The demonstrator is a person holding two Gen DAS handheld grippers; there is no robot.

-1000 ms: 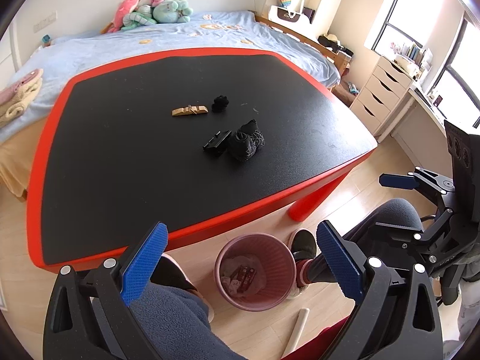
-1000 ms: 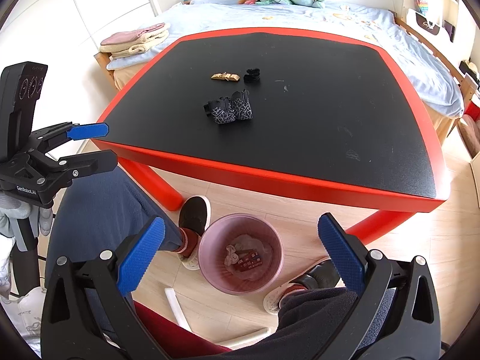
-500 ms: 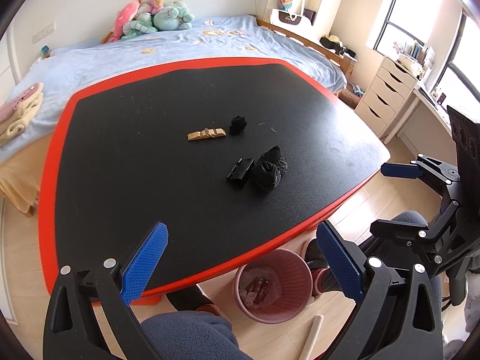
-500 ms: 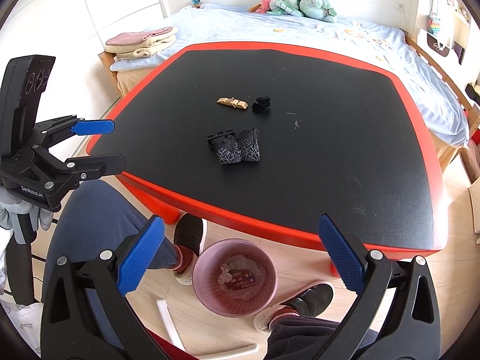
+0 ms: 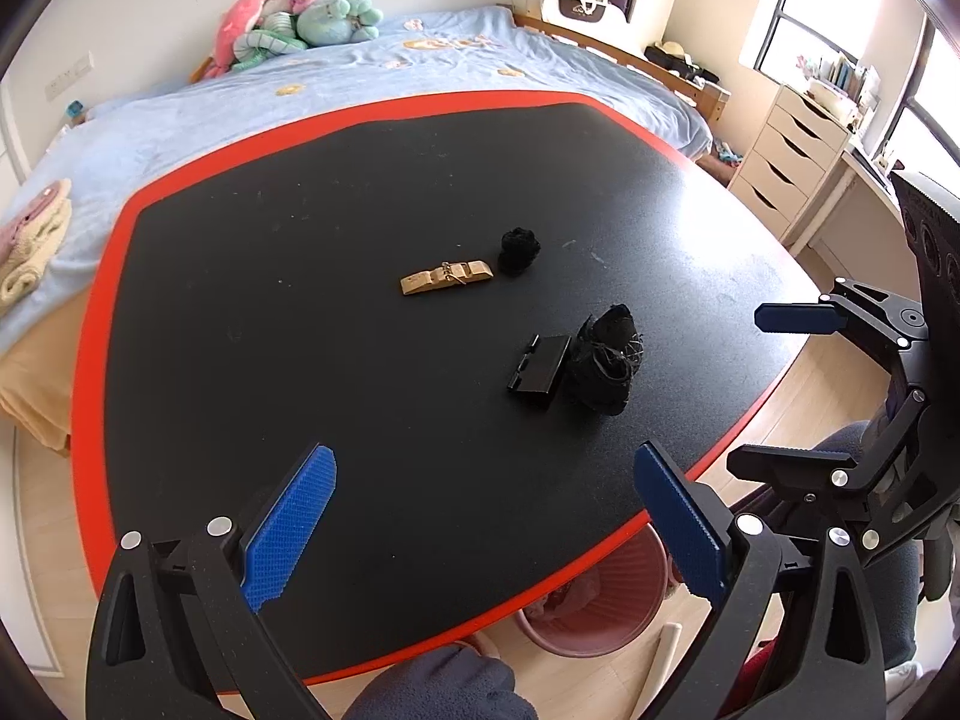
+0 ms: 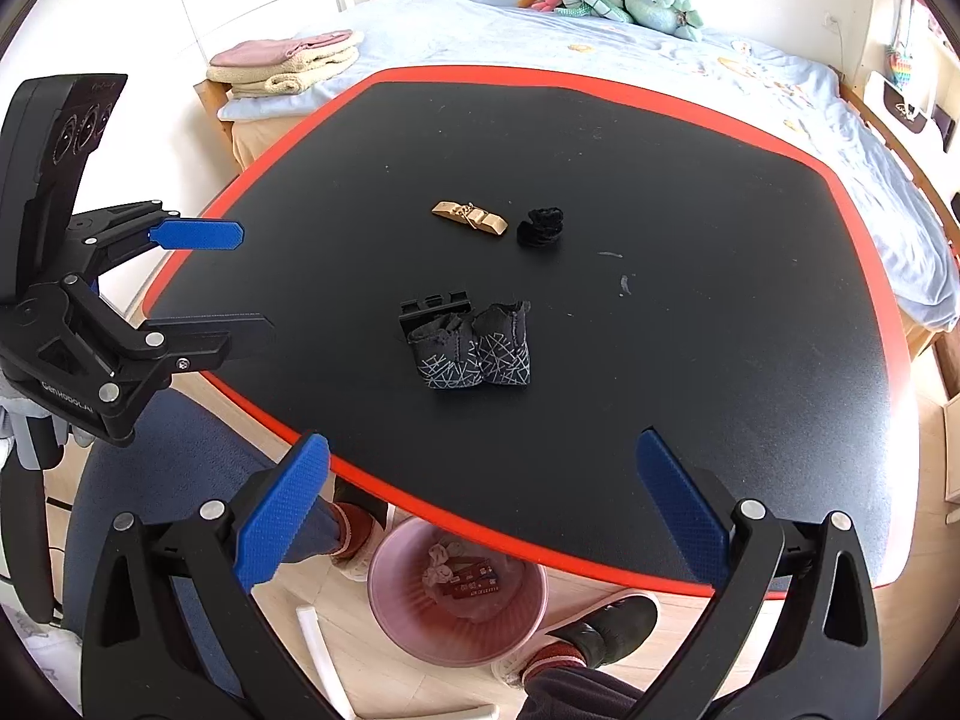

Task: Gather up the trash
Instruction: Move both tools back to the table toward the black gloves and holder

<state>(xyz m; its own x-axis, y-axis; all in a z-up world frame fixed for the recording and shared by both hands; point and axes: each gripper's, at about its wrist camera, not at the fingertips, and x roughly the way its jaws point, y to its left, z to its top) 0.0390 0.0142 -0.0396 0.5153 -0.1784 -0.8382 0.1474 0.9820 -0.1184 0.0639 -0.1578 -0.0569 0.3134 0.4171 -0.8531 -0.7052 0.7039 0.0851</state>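
On the black table (image 5: 300,312) (image 6: 690,312) lie a tan wooden clip (image 5: 447,278) (image 6: 470,217), a small black wad (image 5: 518,249) (image 6: 540,227), a flat black plastic piece (image 5: 540,363) (image 6: 429,308) and a crumpled black patterned cloth (image 5: 606,360) (image 6: 474,351). A pink trash bin (image 5: 591,606) (image 6: 459,588) with some trash stands on the floor under the near table edge. My left gripper (image 5: 486,531) (image 6: 219,282) is open and empty above the near edge. My right gripper (image 6: 483,507) (image 5: 780,387) is open and empty too.
The table has a red rim (image 5: 90,330). A bed (image 5: 360,78) with plush toys (image 5: 300,18) stands behind it. Folded towels (image 6: 288,63) lie at the bed's corner. A white drawer unit (image 5: 792,162) is at the right. The person's legs and feet (image 6: 600,630) are beside the bin.
Both grippers have risen and moved forward over the table's near edge. The bin has dropped toward the bottom of both views, partly hidden by the table edge. Both stay open.
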